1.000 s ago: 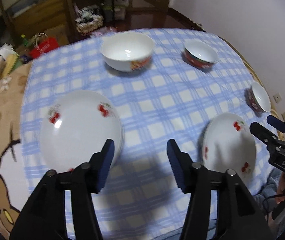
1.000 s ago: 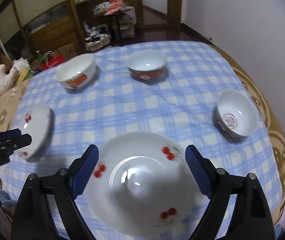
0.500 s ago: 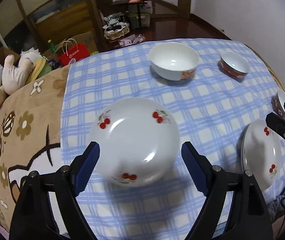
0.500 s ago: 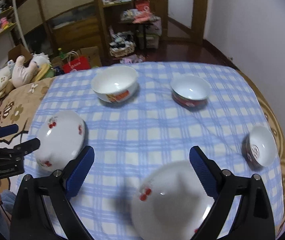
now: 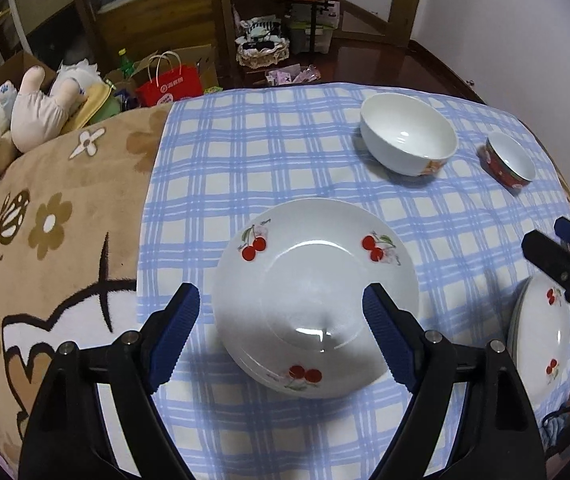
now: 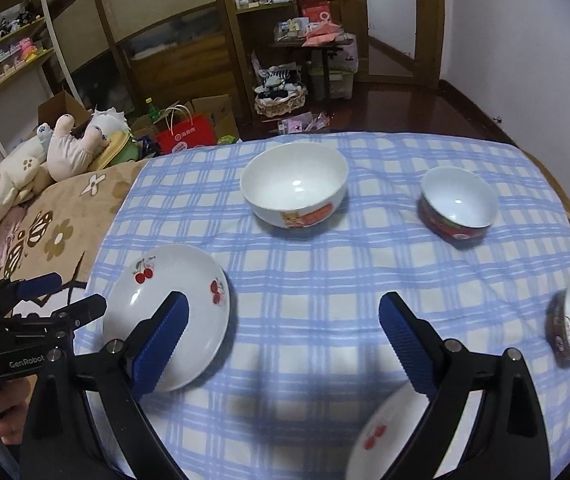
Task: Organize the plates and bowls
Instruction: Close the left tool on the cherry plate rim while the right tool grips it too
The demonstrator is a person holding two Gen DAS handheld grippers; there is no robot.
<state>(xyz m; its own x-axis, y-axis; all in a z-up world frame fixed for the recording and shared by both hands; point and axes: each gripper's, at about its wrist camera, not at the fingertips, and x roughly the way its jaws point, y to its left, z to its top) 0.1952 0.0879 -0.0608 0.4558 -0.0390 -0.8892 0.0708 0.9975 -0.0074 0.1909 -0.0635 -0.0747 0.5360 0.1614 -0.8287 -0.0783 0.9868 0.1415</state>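
Blue-padded, our left gripper [image 5: 281,336] is standing wide, having just been opening, its jaws flanking a cherry plate [image 5: 315,296] without pressing it. Our right gripper [image 6: 283,344] is gaping empty over the checked cloth [image 6: 325,264]; a second plate [image 6: 381,436] is lying below it, three bowls beyond.

We see a blue checked cloth [image 6: 325,280] spread over a brown blanket with flowers [image 5: 65,208]. At the far left lie soft toys [image 6: 65,148], and beside them stands a red paper bag [image 6: 185,134] among cardboard boxes [image 6: 213,108]. Behind these rises a wooden cabinet with glass doors [image 6: 157,40]. A small dark table piled with pink packets [image 6: 317,40] stands farther back, a wicker basket [image 6: 281,100] at its foot. The floor is dark polished wood [image 6: 425,112]; the wall on the right is plain white [image 6: 525,40].
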